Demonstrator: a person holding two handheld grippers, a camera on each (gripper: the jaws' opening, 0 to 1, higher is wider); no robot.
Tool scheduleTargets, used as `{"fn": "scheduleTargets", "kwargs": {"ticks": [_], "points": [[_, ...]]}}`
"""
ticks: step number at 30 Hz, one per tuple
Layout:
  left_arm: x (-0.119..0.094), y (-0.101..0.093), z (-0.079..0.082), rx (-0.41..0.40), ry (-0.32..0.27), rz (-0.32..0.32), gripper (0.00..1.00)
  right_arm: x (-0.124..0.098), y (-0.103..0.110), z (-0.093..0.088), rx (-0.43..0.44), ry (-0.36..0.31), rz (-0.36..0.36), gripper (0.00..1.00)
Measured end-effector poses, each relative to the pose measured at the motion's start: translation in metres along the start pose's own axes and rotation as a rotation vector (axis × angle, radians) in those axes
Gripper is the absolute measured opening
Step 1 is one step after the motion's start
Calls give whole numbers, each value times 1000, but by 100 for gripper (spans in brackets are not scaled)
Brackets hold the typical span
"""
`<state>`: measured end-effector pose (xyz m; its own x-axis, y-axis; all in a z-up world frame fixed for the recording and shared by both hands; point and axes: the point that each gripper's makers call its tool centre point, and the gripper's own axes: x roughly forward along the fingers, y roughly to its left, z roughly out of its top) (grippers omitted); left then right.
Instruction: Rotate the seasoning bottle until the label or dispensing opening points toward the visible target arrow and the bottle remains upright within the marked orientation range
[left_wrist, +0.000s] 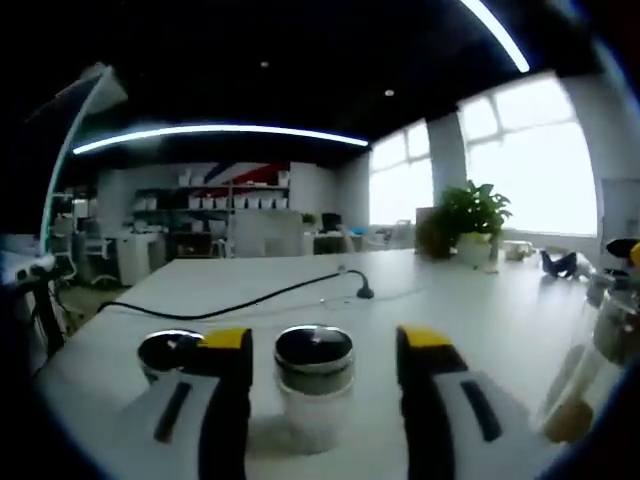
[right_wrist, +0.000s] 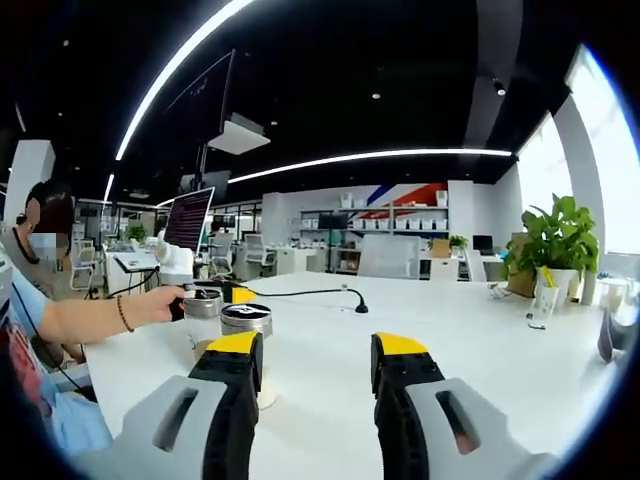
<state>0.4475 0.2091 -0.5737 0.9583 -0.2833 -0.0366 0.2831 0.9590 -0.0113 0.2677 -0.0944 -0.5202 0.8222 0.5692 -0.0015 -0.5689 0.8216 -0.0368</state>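
A: Well, we had the seasoning bottle standing upright on the white table, between the left gripper and its wide-spread jaws, neither jaw touching it.

B: And a second jar sat just left of the bottle, against the outer side of a jaw.

A: Right. We judged that closing off-centre could tip the bottle or knock that jar.

B: Our right gripper was spread wide too, holding nothing, the bottle just beyond its left jaw. We saw no target arrow.
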Motion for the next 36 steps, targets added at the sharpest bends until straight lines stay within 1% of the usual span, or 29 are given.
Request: {"fn": "scheduleTargets", "kwargs": {"ticks": [2,6,9,11,12,13,14,18,21,26,28,33,36], "points": [[3,1,-1,23,0,12,57,-1,-1,1,0,-4,-3,43],[5,1,-5,10,10,25,52,-1,-2,1,3,-3,-4,43],[5,4,-5,24,7,48,48,-1,-2,1,3,-4,-3,43],[5,5,-6,13,7,57,45,-1,-2,2,3,-4,-3,43],[5,6,-6,8,10,62,41,-1,-2,1,4,-4,-3,43],[5,9,-9,2,25,77,40,-1,-2,1,6,-4,-3,43],[3,9,-9,-12,23,80,39,-1,-2,1,6,-4,-3,43],[1,9,-8,-3,6,87,38,-2,-3,1,6,-5,-5,43],[1,10,-8,-11,-2,82,37,-2,-4,1,7,-6,-7,42],[-4,7,-7,-12,-8,90,37,-2,-5,0,7,-3,-7,42],[-5,5,-7,-6,-8,90,37,-1,-5,-1,8,-1,-8,42],[-8,0,-8,-23,6,71,37,-1,-6,-2,8,3,-8,42],[-12,-3,-7,-18,1,65,36,0,-6,-4,7,7,-8,42]]}}
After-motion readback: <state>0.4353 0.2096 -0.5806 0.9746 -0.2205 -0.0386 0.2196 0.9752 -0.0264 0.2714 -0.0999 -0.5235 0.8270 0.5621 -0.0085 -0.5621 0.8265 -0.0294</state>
